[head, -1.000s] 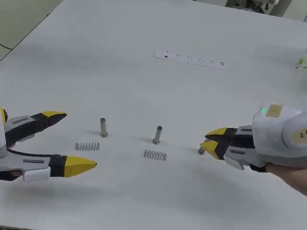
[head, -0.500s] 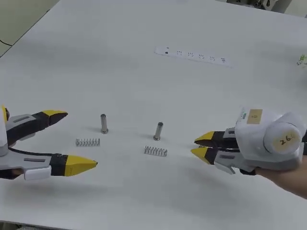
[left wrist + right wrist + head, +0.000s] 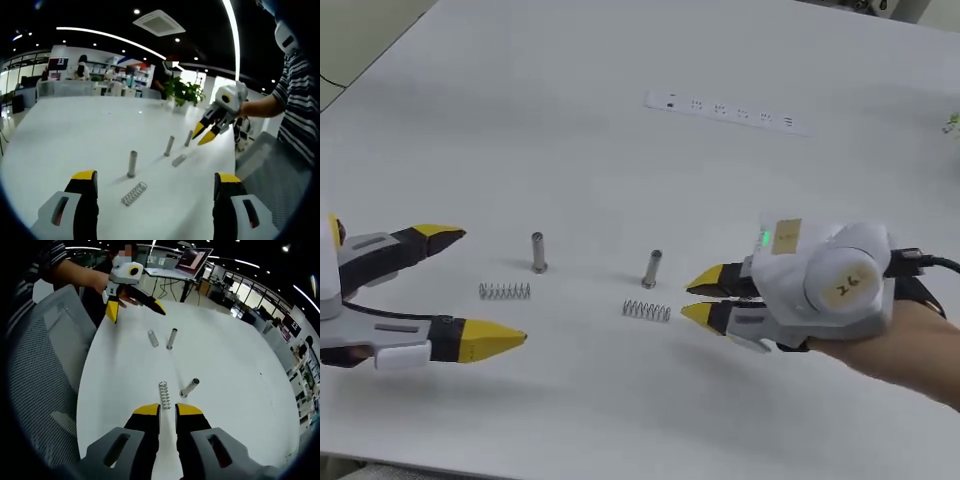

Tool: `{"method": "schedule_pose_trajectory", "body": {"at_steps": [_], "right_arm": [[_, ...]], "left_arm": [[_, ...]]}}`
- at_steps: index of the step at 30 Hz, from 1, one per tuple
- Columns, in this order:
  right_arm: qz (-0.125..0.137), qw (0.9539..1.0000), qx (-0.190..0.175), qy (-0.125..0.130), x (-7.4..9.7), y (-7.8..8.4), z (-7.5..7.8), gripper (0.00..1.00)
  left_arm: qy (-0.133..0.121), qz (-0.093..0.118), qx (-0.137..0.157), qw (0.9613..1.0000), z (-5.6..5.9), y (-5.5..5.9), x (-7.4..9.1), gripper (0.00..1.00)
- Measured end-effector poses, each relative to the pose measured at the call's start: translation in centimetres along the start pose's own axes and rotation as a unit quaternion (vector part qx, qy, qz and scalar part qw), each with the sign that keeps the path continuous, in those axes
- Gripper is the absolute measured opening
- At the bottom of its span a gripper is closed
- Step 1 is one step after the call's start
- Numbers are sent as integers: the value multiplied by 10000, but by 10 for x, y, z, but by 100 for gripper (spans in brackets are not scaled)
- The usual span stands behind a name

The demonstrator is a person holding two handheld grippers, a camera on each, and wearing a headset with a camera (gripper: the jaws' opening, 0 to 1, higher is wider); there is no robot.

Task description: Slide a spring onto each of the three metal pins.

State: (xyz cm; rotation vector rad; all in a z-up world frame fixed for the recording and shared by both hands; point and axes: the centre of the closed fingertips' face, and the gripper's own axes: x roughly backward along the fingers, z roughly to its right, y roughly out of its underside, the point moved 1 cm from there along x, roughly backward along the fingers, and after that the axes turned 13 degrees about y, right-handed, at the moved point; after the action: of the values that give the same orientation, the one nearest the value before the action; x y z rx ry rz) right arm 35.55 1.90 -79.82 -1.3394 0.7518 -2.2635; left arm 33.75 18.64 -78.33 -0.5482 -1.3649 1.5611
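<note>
Spring one lies flat on the white tabletop, just ahead of the left hand-held gripper, whose jaws are wide apart and empty. Spring two lies just ahead of the right hand-held gripper, whose jaws are a narrow gap apart and hold nothing. Pin one stands behind spring one, and pin two behind spring two. Pin three stands near the right gripper's tips. A power strip lies farthest back.

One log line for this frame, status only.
left gripper: open, empty | right gripper: narrowly open, aimed at spring | pins: bare
</note>
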Motion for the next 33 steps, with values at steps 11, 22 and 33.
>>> {"method": "schedule_pose_trajectory", "body": {"at_steps": [11,22,33], "right_arm": [[-94,9991,330,-260,-20,-6,-9,8],[-355,9975,407,-447,-39,0,-10,8],[-573,9959,398,-583,-50,10,-15,8]], "left_arm": [[-27,-23,4,10000,1,3,2,93],[0,-39,8,10000,2,4,2,93],[-38,-36,28,10000,1,5,4,92]]}}
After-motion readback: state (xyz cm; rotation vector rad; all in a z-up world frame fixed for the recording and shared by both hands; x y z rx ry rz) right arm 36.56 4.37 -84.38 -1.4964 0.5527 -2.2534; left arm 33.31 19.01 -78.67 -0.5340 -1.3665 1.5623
